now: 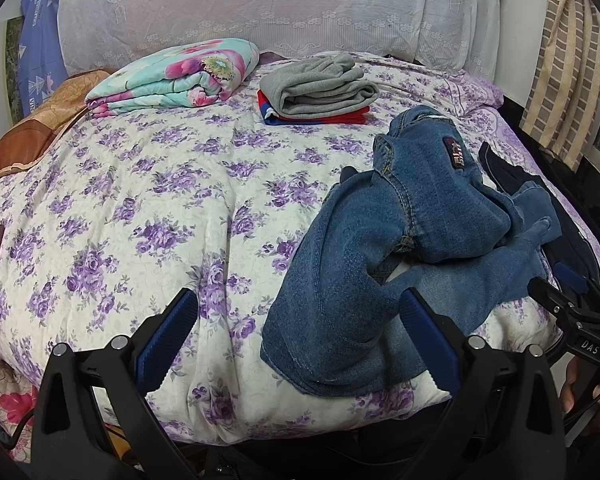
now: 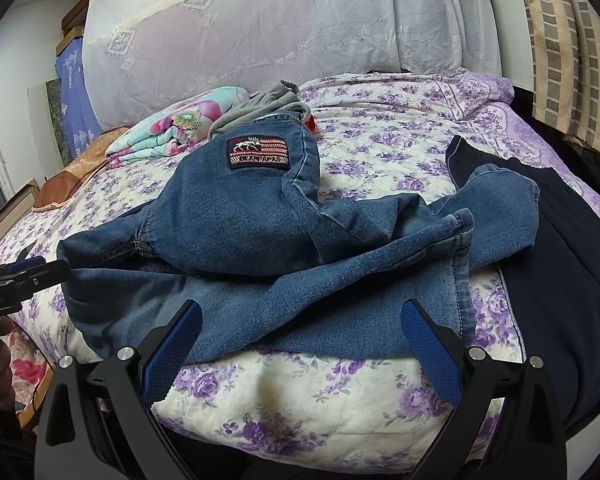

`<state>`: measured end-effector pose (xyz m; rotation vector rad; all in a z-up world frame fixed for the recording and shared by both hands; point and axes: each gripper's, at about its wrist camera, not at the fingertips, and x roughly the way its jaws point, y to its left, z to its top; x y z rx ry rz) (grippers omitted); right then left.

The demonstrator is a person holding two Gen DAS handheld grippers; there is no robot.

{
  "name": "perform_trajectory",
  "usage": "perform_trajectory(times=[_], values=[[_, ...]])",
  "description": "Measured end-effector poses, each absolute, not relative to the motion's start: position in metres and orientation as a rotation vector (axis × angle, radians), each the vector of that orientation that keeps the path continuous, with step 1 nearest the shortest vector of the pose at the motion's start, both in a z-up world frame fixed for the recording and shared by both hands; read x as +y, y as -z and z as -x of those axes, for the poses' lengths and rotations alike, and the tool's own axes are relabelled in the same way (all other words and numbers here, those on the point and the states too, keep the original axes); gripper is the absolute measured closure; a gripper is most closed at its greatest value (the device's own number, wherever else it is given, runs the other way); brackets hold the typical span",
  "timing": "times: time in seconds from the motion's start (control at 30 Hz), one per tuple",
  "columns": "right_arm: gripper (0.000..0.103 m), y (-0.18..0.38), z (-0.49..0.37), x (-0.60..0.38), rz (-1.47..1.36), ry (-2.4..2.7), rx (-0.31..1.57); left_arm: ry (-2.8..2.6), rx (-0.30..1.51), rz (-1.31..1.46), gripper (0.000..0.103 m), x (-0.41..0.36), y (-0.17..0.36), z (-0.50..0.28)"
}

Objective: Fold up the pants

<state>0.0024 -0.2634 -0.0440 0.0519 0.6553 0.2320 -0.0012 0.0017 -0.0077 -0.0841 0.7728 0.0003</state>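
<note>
Both grippers, left (image 1: 296, 344) and right (image 2: 300, 344), gape wide with nothing held. Jeans (image 2: 260, 240) lie crumpled near the bed's (image 2: 300, 408) front edge (folded stack (image 1: 320, 92) sits behind), so folding hasn't really begun.

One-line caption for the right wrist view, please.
Open right gripper faces crumpled jeans on the floral bed, dark pants beside them, left gripper at the jeans' left edge.
</note>
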Motion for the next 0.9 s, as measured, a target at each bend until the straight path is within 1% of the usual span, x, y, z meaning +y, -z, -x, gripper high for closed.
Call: perform_trajectory(times=[0.13,0.2,0.27,0.33,0.43,0.53,0.57,0.6,0.7,0.73,0.77,0.8,0.83,0.87,0.9], values=[[0.003,0.042,-0.004,-0.261,-0.043,-0.244,0.656,-0.006,0.755,0.085,0.005,0.005,0.004,0.003],[0.003,0.033,-0.01,-0.261,-0.032,-0.274,0.641,-0.041,0.699,0.095,0.005,0.02,-0.009,0.006],[0.003,0.016,-0.02,-0.262,-0.028,-0.307,0.62,-0.082,0.678,0.131,0.005,0.042,-0.02,0.0],[0.003,-0.006,-0.036,-0.263,-0.035,-0.345,0.594,-0.095,0.707,0.151,0.005,0.062,-0.019,-0.017],[0.003,-0.032,-0.079,-0.252,0.01,-0.377,0.592,-0.099,0.848,0.171,0.005,0.076,0.007,-0.062],[0.003,-0.037,-0.137,-0.236,0.022,-0.439,0.67,0.023,0.93,0.207,0.005,0.067,0.029,-0.095],[0.003,-0.033,-0.16,-0.231,0.009,-0.474,0.722,0.065,0.973,0.214,0.005,0.059,0.041,-0.111],[0.003,-0.023,-0.188,-0.224,-0.005,-0.52,0.806,0.09,1.004,0.237,0.005,0.055,0.05,-0.121],[0.003,0.009,-0.234,-0.213,-0.011,-0.565,0.966,0.176,1.093,0.351,0.005,0.041,0.073,-0.149],[0.01,0.021,-0.242,-0.213,-0.049,-0.614,1.019,0.189,1.112,0.358,0.005,0.032,0.077,-0.153],[0.036,0.026,-0.24,-0.213,-0.074,-0.656,1.034,0.206,1.11,0.339,0.005,0.024,0.077,-0.154],[0.045,0.027,-0.234,-0.212,-0.072,-0.699,1.036,0.235,1.104,0.308,0.006,0.015,0.074,-0.152],[0.064,0.022,-0.22,-0.213,-0.016,-0.715,1.005,0.278,1.097,0.286,0.006,0.005,0.07,-0.148],[0.068,0.015,-0.205,-0.216,0.034,-0.721,0.966,0.315,1.098,0.283,0.007,0.002,0.068,-0.146],[0.069,0.008,-0.19,-0.224,0.063,-0.721,0.925,0.351,1.101,0.28,0.007,-0.003,0.065,-0.144]])
